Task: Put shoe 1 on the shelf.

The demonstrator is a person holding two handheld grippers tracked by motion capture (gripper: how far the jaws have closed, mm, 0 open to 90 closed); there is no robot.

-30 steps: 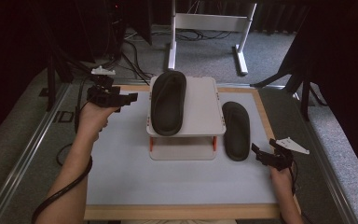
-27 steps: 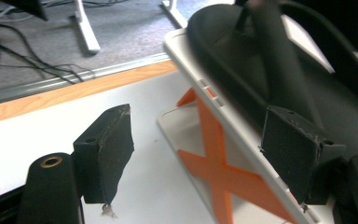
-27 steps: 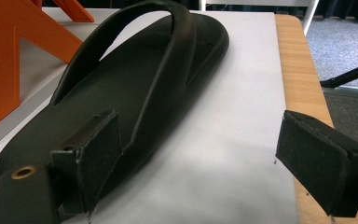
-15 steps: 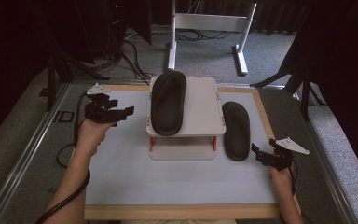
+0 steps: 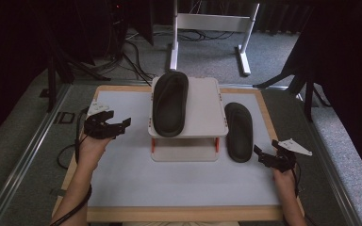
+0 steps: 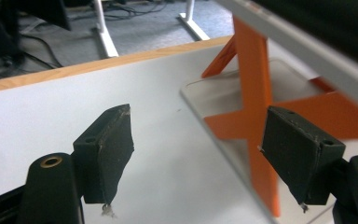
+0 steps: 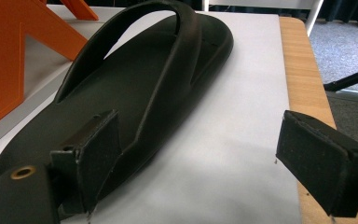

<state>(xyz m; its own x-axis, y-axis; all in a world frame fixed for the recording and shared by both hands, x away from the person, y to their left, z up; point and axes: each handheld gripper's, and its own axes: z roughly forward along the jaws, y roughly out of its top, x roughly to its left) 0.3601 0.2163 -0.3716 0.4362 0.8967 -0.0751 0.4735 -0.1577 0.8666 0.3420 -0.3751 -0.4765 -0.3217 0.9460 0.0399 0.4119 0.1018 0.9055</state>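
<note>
A white-surfaced tabletop [image 5: 169, 188] with a pale wooden border carries a small two-tier rack [image 5: 188, 117]: a smooth, light-grey rectangular top shelf on orange cross-braced legs [image 6: 256, 93] over a flat grey base plate. One black rubber flip-flop [image 5: 170, 103], matt and oval with an arched strap, lies lengthwise on the left half of the top shelf. A second black flip-flop [image 5: 239, 131] rests flat on the tabletop just beside the rack, at its 3 o'clock, toe toward 12 o'clock.

The right gripper [image 5: 264, 157] sits near the heel of this second flip-flop, at its 5 o'clock. In the right gripper view, its jaws stand wide apart and hold nothing; one pad [image 7: 98, 154] lies close against the heel edge, though contact cannot be told.

The left gripper [image 5: 118, 126] is at the rack's 9 o'clock, apart from it, its padded black jaws open and empty above bare tabletop. Open white surface extends from 5 to 8 o'clock of the rack toward the near wooden edge.
</note>
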